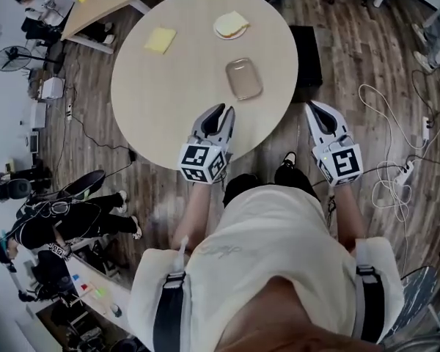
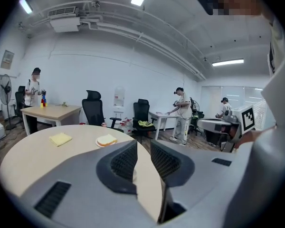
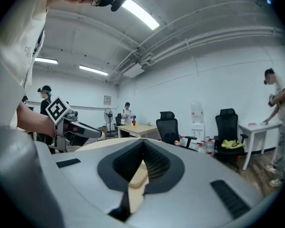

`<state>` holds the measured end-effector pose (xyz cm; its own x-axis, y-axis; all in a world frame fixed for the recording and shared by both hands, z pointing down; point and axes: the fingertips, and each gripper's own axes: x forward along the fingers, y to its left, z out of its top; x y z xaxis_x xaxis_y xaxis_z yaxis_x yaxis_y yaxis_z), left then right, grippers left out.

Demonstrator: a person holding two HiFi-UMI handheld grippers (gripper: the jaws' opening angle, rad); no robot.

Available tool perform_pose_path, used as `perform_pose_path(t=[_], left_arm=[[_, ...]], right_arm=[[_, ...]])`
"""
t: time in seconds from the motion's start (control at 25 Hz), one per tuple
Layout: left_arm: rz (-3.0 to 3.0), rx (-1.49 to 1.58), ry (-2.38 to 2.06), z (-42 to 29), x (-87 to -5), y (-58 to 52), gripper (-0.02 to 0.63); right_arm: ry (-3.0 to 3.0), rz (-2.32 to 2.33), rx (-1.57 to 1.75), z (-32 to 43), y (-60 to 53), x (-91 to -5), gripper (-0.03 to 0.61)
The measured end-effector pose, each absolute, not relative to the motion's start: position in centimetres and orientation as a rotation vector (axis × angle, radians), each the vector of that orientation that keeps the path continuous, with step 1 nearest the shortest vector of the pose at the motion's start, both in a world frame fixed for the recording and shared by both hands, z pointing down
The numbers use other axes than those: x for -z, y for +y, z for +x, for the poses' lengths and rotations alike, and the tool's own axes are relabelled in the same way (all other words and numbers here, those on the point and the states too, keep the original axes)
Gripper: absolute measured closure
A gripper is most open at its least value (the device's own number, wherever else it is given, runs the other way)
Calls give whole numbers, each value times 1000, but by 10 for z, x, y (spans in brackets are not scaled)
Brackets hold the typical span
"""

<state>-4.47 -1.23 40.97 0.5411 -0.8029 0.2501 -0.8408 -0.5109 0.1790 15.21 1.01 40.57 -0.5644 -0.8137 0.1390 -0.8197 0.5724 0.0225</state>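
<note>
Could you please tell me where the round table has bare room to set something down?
The widest bare patch is the left near part of the table, bordered by the yellow square, the clear tray and the left gripper. A narrower strip lies right of the clear tray. It is most crowded between the clear tray and the plate of bread.

No readable text, numbers or brands; only wordless square markers (image 1: 203,161) on left gripper (image 1: 225,109) and right gripper (image 1: 313,106).
</note>
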Motion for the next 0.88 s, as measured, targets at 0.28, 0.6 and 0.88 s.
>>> perform_pose_path(t=[0.28, 0.6, 0.88], left_arm=[[2375, -167, -1420, -57, -423, -28, 518], [2300, -217, -1389, -82, -470, -50, 518], [2218, -189, -1340, -90, -509, -75, 518]], right_arm=[[-2721, 1249, -150, 125, -14, -424, 571], [-2706, 1197, -98, 87, -41, -409, 571], [-2658, 1229, -42, 73, -70, -390, 571]])
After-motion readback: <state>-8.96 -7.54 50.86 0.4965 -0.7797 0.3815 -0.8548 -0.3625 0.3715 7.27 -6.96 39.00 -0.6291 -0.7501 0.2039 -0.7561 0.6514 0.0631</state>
